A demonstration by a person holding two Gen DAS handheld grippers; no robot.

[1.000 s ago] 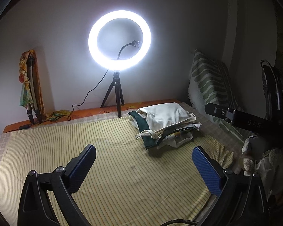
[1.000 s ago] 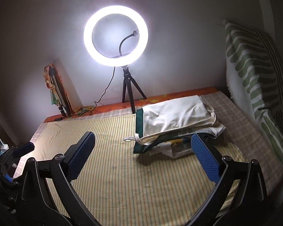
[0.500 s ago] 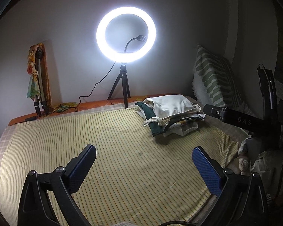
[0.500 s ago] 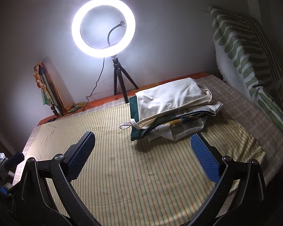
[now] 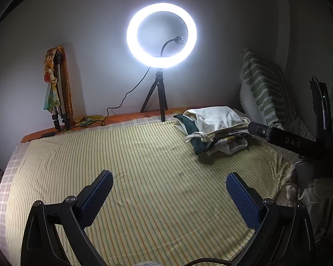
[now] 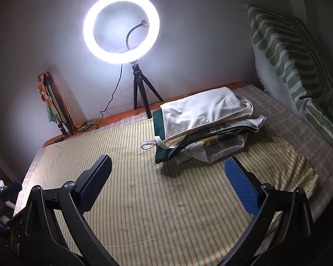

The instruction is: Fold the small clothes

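Note:
A pile of folded small clothes (image 6: 202, 124) lies at the far right of the striped bed sheet (image 6: 155, 199), a cream piece on top, a dark green one and printed ones beneath. The same pile (image 5: 213, 128) shows at the right of the left wrist view. My left gripper (image 5: 168, 181) hovers open over bare sheet, well short of the pile. My right gripper (image 6: 167, 168) is open too, with its right fingertip (image 6: 230, 166) just in front of the pile's near edge. Neither holds anything. The right gripper's black body (image 5: 284, 140) reaches in at the right of the left wrist view.
A lit ring light (image 5: 161, 35) on a small tripod (image 5: 158, 97) stands at the back against the wall, its cable trailing left. A folded tripod wrapped in cloth (image 5: 55, 88) leans at the back left. A green-striped pillow (image 6: 290, 59) rests along the right side.
Both views have shifted: the pile has slid right and farther off in the left wrist view, and sits lower and closer to the right gripper. Both grippers stayed open.

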